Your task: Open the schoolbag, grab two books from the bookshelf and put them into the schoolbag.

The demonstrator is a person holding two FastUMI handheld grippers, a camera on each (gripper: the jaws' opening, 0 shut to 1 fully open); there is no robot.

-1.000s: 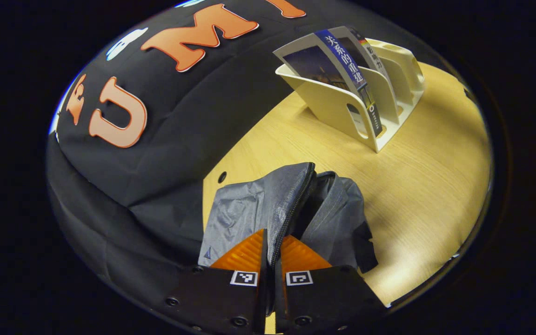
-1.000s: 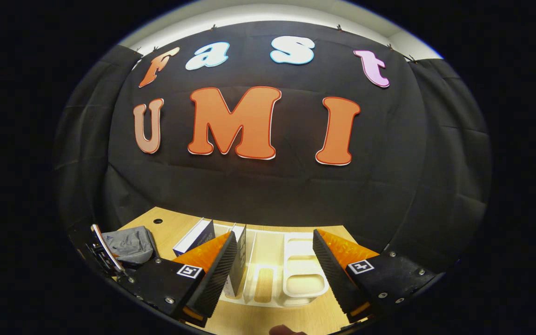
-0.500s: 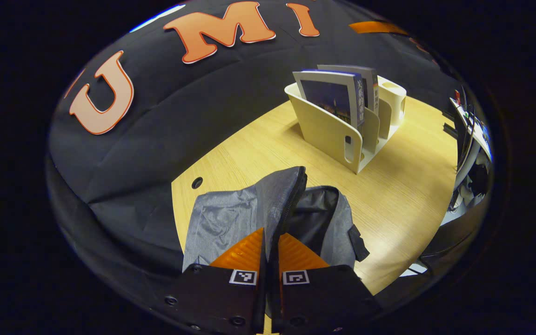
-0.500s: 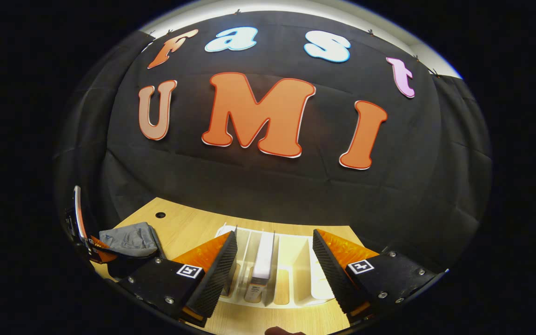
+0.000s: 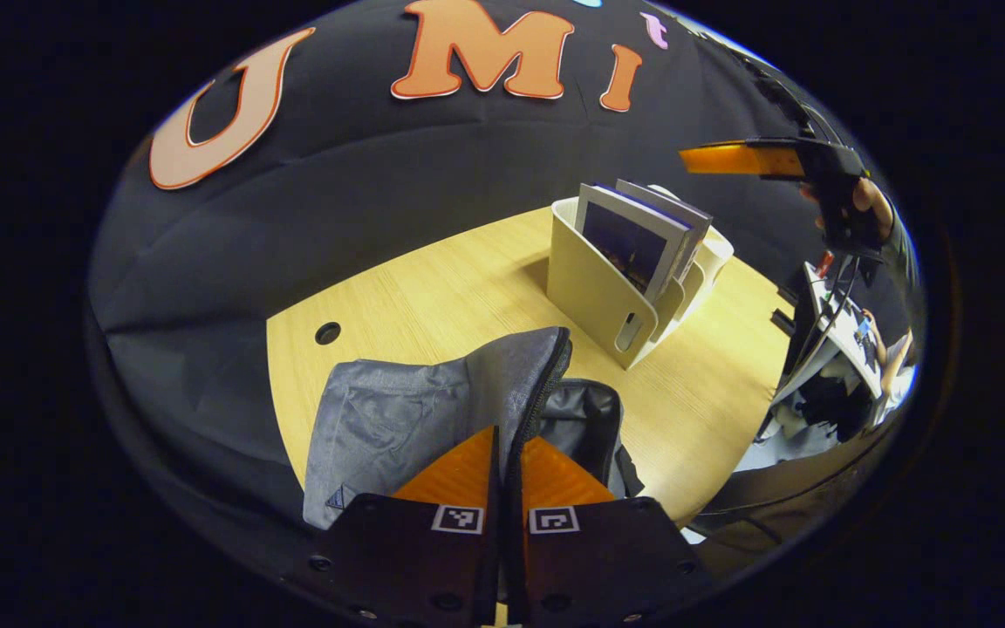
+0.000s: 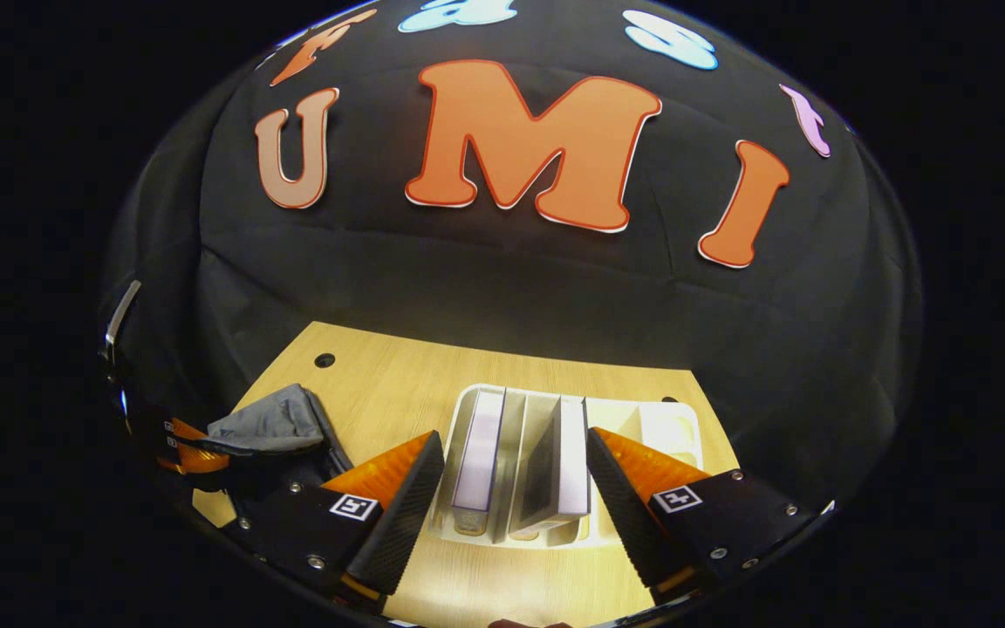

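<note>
The grey schoolbag lies on the wooden table, its zip undone and its dark inside showing. My left gripper is shut on the bag's zippered flap edge and holds it up. The cream bookshelf stands farther back with two books leaning in it. Above the shelf hovers my right gripper, held by a hand. In the right gripper view, that gripper is open above the shelf, with one book and the other book between its fingers' lines. The schoolbag and left gripper sit at lower left.
The light wooden table has a round cable hole near the back wall. Its right edge drops off to a cluttered area beyond. Bare tabletop lies between the bag and the shelf.
My left gripper stayed shut on the flap while its view swung right. The right gripper tilted down over the shelf, so both books now sit between its open fingers.
</note>
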